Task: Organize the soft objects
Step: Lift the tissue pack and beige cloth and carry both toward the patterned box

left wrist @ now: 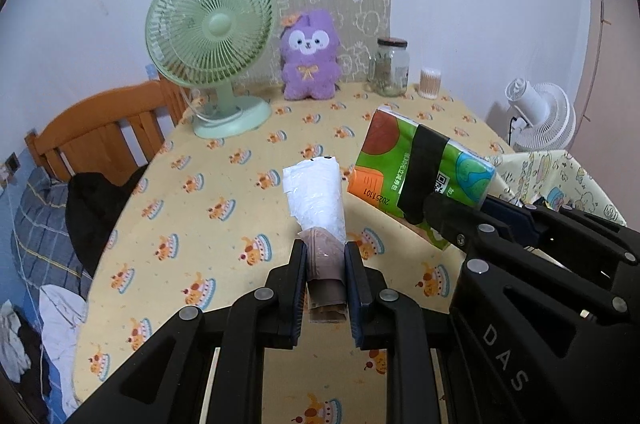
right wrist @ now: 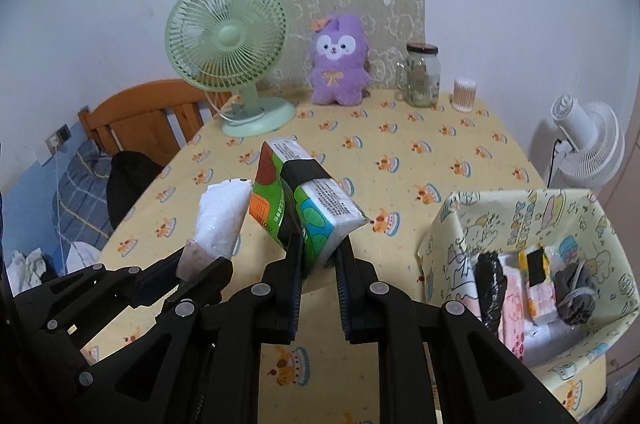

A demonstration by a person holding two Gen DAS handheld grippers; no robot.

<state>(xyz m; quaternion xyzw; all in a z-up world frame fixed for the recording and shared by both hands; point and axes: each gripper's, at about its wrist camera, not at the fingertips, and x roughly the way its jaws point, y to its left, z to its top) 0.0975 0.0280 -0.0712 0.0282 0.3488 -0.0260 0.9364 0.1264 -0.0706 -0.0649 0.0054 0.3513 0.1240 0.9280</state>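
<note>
My left gripper (left wrist: 325, 256) is shut on a soft roll in a clear plastic sleeve (left wrist: 318, 199), white at the far end and brown at the near end, held above the table. It also shows in the right wrist view (right wrist: 220, 220). My right gripper (right wrist: 320, 244) is shut on a green tissue pack (right wrist: 304, 199) with a black band, held above the table just right of the roll. The pack also shows in the left wrist view (left wrist: 420, 167). A purple plush toy (left wrist: 309, 57) sits at the table's far edge.
A fabric basket (right wrist: 444, 224) at the right holds several soft packs and rolled items. A green desk fan (left wrist: 212, 39), a glass jar (left wrist: 390, 65) and a cotton-swab tub (left wrist: 430, 83) stand along the back. A bed and wooden headboard (left wrist: 100, 127) lie left.
</note>
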